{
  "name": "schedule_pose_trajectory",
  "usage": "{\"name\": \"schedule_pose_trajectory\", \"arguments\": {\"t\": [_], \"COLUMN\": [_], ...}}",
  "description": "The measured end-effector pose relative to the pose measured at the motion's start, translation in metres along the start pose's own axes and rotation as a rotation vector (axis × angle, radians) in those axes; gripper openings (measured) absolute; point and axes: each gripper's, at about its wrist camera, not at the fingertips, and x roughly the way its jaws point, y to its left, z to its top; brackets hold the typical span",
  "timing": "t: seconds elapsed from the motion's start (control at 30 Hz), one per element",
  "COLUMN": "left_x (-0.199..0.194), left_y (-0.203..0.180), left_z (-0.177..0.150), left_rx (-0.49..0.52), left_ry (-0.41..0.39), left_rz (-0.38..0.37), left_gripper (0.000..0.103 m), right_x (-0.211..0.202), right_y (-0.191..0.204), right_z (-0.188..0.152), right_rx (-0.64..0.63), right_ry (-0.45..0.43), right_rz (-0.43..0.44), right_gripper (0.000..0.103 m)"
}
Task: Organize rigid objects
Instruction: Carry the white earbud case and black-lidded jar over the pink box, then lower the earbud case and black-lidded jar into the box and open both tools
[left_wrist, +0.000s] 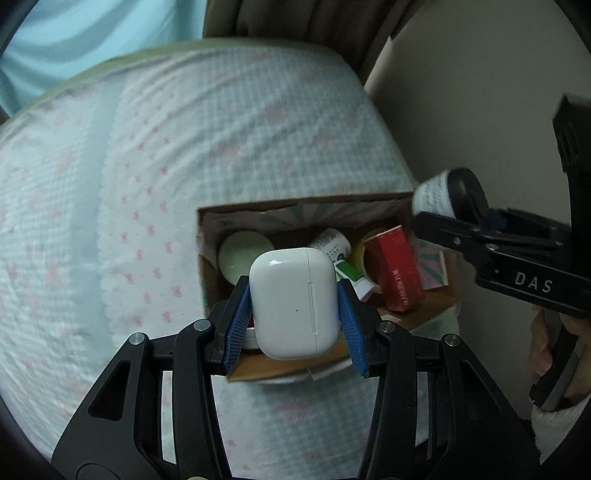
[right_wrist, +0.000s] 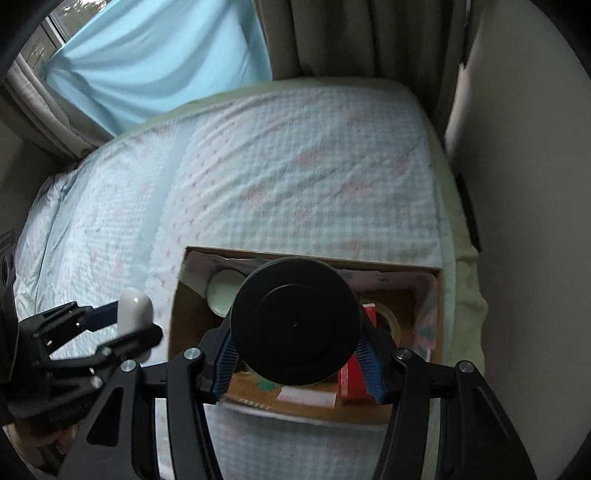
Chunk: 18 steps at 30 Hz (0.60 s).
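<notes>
The left gripper (left_wrist: 294, 308) has its ribbed blue jaws clamped on a glossy white rounded plastic earbud case (left_wrist: 294, 303); the right gripper (right_wrist: 297, 350) grips a black-lidded round jar (right_wrist: 295, 325). Both hang over the open brown cardboard box (left_wrist: 207, 236) on the quilted bed (left_wrist: 110, 184), holding a red carton (left_wrist: 395, 269).

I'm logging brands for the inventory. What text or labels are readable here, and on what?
"DAS": white letters on the right gripper body.
Red box in the cardboard box: white vertical print, too blurred to read.
White bottle: small print, unreadable.
Black-capped jar label: print too blurred.
White earbud case: no text.
</notes>
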Motion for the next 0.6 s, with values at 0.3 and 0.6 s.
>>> {"name": "schedule_pose_trajectory", "arguments": {"t": [0.3,0.6], "left_x": [0.081,0.105], "left_y": [-0.007,-0.006], "left_z": [-0.006,-0.019], "left_rx": [0.026,0.078], "left_ry": [0.121,0.169], "left_rz": [0.028,0.081], "left_gripper": [0.042,0.042], "right_x": [0.074,0.094], "right_y": [-0.017,-0.024], "right_z": [0.004,0.005], "right_rx": [0.003,0.004], "right_ry": [0.102,0.141], "right_rz": [0.027,0.048], "right_gripper": [0.053,0.053]}}
